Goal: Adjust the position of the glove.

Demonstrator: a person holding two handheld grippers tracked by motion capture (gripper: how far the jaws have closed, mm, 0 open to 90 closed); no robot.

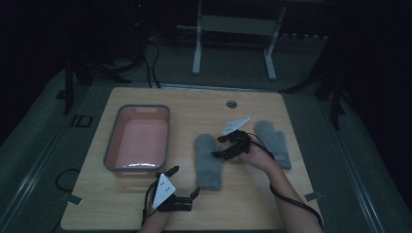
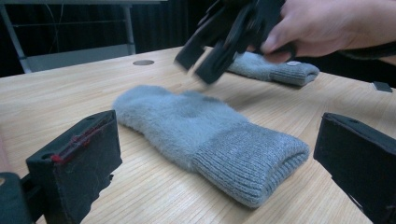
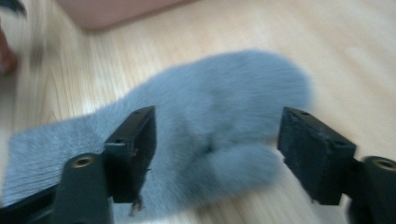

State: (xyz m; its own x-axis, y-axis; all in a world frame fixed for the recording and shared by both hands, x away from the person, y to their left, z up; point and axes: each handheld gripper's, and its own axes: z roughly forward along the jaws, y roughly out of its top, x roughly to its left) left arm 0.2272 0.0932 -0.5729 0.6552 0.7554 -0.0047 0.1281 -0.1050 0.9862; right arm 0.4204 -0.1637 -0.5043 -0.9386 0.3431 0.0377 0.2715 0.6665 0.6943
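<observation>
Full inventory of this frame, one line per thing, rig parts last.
mittens: 2, grey, flat on the table; one mid-table, one further right
tub: 1, pink with grey rim, left half of table, nothing seen inside
table: 1, light wood, round hole near far edge
left gripper: black, open, front of table, aimed at the middle mitten's cuff
right gripper: black, open, over the middle mitten
right hand: holds the right gripper

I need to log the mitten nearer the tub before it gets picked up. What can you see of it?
The near mitten is grey and fuzzy, wool-like, with a ribbed knit cuff facing the person and a thumb lobe on one side. It lies flat on the wooden table, between the pink tub and the second mitten. The right gripper hangs open over it; contact unclear.
</observation>
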